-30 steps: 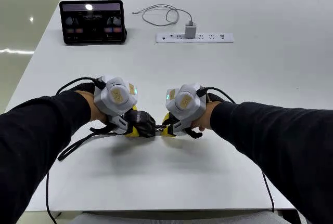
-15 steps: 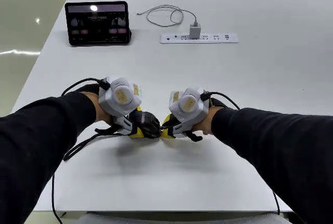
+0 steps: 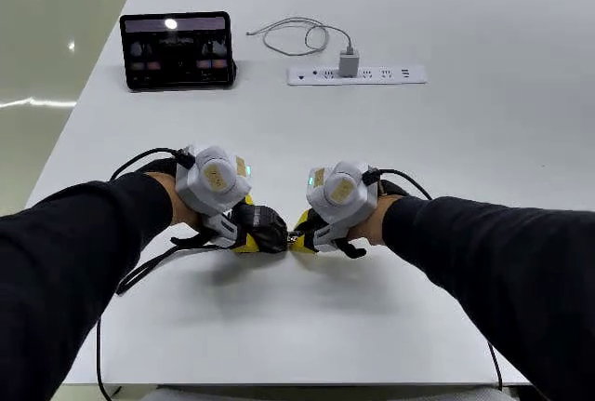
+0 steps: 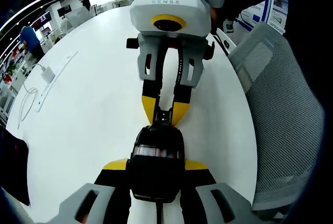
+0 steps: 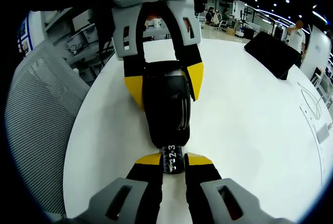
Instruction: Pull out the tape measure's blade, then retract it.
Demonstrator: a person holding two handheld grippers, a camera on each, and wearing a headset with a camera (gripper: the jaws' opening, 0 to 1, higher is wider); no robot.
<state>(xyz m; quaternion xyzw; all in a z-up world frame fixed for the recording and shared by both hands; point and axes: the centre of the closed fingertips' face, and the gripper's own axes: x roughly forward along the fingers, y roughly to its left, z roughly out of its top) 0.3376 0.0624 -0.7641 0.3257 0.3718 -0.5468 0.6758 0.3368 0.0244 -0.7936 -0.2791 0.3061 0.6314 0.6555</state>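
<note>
Near the front edge of the worktop [image 3: 446, 140] sits the tape measure [image 3: 261, 227], a chunky black case, right between the two grippers. It's low down by the surface, though I can't tell if it's actually touching. The left tongs [image 4: 156, 167] are clamped on the case from both sides, yellow tips hugging it. The blade [image 5: 172, 160] is barely out: just a short bit with the numbers 2 and 3 showing in the right gripper view. The right tongs [image 5: 173, 160] are pinched down narrow on that bit, just beside the mouth of the case. So the two grippers are pretty much nose to nose, black sleeves [image 3: 74, 233] coming in from either side.

Further back on the worktop, well apart from all this, a tablet [image 3: 177, 49] stands propped with its screen lit. To its right lies a white power strip [image 3: 357, 74] with a charger [image 3: 349, 61] plugged in and a white cable [image 3: 297, 33] looped behind it. A grey mesh chair [image 4: 281, 109] shows at the worktop's edge in the left gripper view.
</note>
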